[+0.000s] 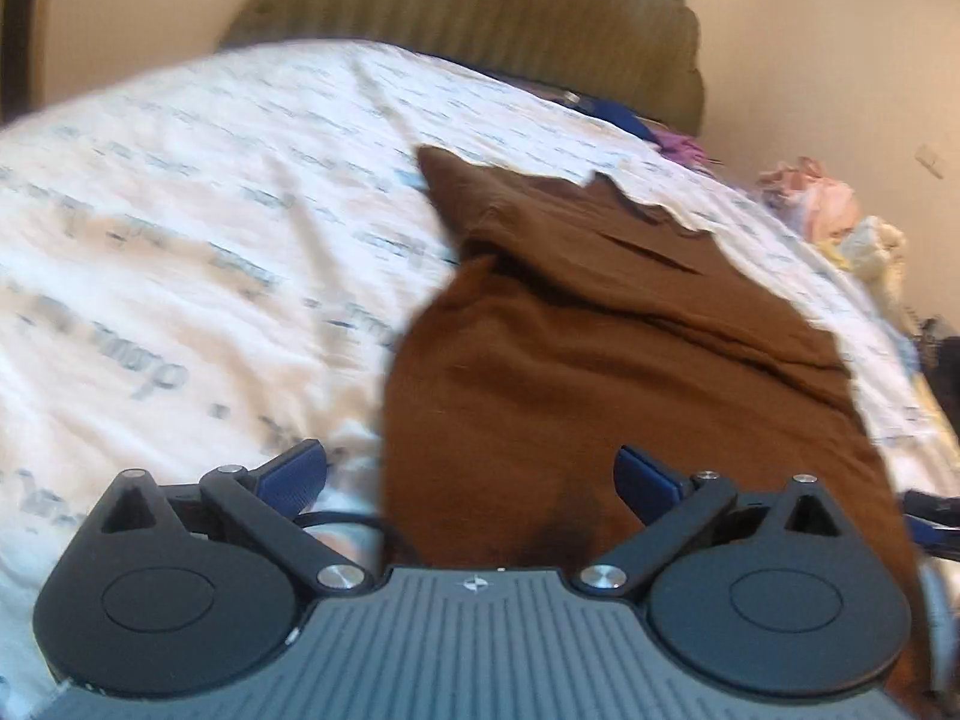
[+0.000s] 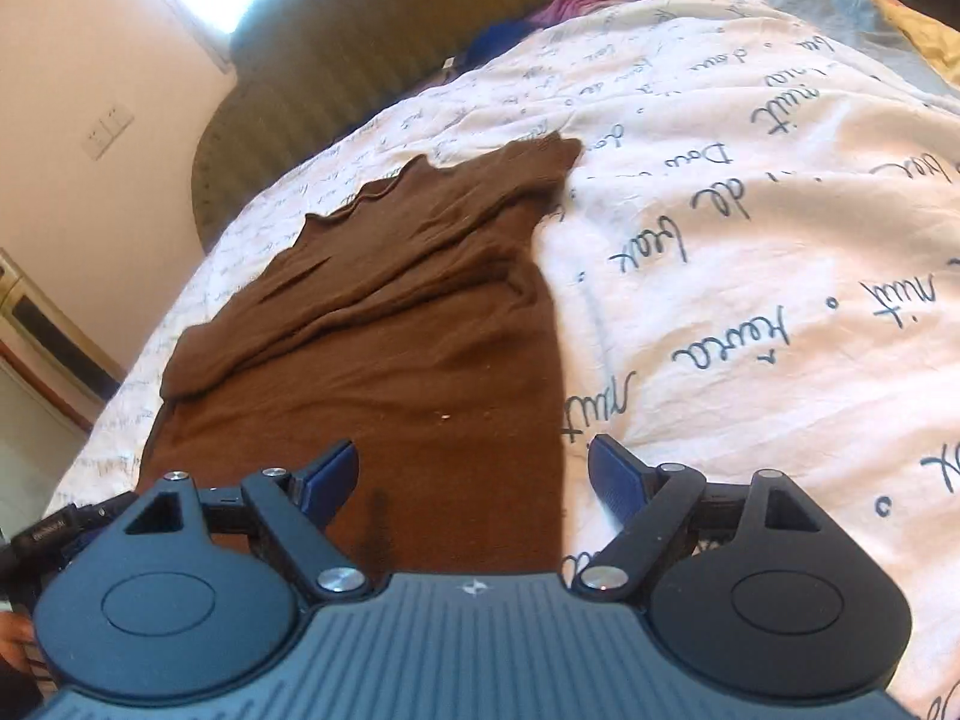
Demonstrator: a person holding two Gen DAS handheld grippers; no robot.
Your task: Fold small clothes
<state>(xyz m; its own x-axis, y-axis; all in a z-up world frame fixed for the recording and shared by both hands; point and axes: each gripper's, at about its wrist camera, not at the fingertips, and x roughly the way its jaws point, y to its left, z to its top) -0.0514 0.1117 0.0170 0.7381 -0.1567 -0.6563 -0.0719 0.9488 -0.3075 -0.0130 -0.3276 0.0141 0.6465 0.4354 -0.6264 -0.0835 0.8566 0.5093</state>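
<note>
A small brown top [image 1: 606, 360] lies spread on a white bedcover [image 1: 180, 228] printed with blue handwriting. In the left wrist view my left gripper [image 1: 471, 480] stands open over the garment's near left edge, one blue pad [image 1: 297, 474] above the cover and the other over brown cloth. The same brown top [image 2: 384, 330] shows in the right wrist view with wrinkles across its upper half. My right gripper [image 2: 474, 477] is open above its near right edge, straddling cloth and bedcover [image 2: 750, 300]. Neither gripper holds anything.
An olive ribbed headboard [image 1: 480, 12] backs the bed. Loose clothes in blue, purple, pink and yellow [image 1: 828, 204] are piled along the far right of the bed. A wall with a switch plate [image 2: 108, 129] and a piece of furniture [image 2: 42, 330] stand to the left.
</note>
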